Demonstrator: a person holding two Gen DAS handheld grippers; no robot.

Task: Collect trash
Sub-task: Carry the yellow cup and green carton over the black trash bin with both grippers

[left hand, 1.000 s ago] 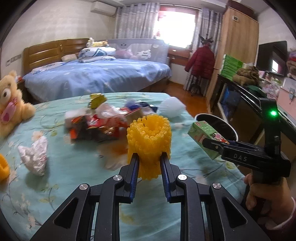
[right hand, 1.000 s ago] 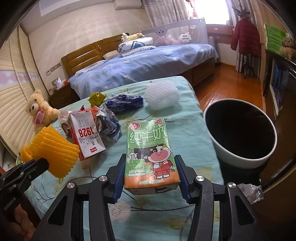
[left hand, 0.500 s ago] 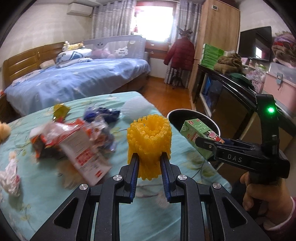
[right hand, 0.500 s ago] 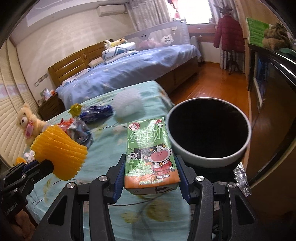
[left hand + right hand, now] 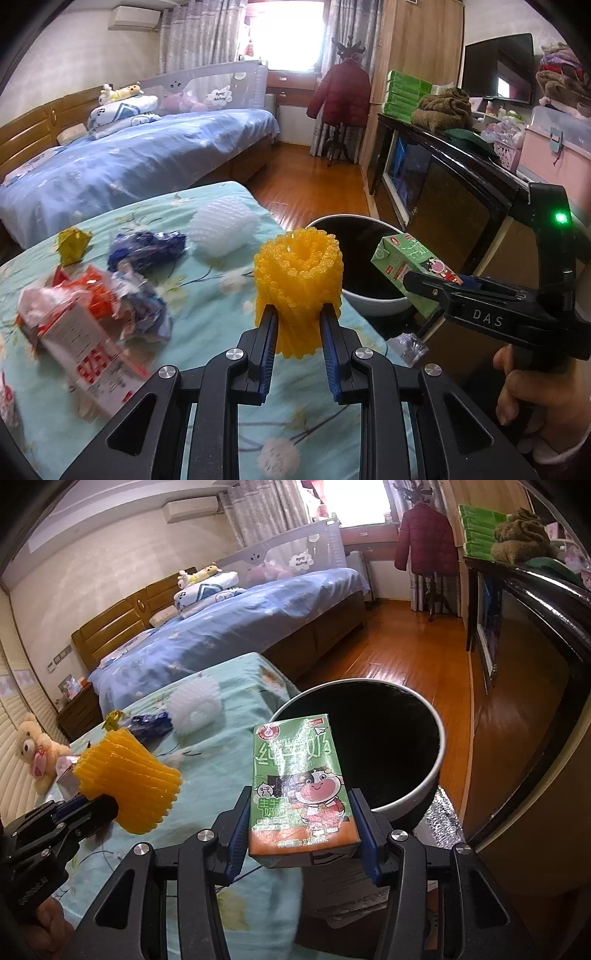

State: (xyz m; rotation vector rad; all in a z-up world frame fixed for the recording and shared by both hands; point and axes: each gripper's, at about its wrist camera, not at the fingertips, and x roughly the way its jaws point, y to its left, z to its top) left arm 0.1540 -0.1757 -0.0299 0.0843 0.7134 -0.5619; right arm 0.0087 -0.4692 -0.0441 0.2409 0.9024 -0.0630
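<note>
My left gripper [image 5: 297,325] is shut on a yellow foam net sleeve [image 5: 298,273], held above the table's right edge. It also shows in the right wrist view [image 5: 127,781]. My right gripper [image 5: 301,821] is shut on a green milk carton [image 5: 299,779], held at the near rim of the white trash bin [image 5: 437,764] with a black inside. In the left wrist view the carton [image 5: 410,266] sits beside the bin [image 5: 373,304]. More trash lies on the table: a white foam net [image 5: 221,230], a blue wrapper [image 5: 147,249], a yellow wrapper [image 5: 72,243], a red-and-white carton [image 5: 88,354].
The table has a teal floral cloth [image 5: 207,306]. A blue bed [image 5: 129,162] stands behind it. A black TV cabinet [image 5: 443,192] runs along the right, close to the bin. A teddy bear [image 5: 35,753] sits at the table's far left. Wooden floor [image 5: 406,653] lies beyond the bin.
Both grippers have swung right with their loads, towards the bin. The carton now hangs at the bin's near rim and the bin looms larger.
</note>
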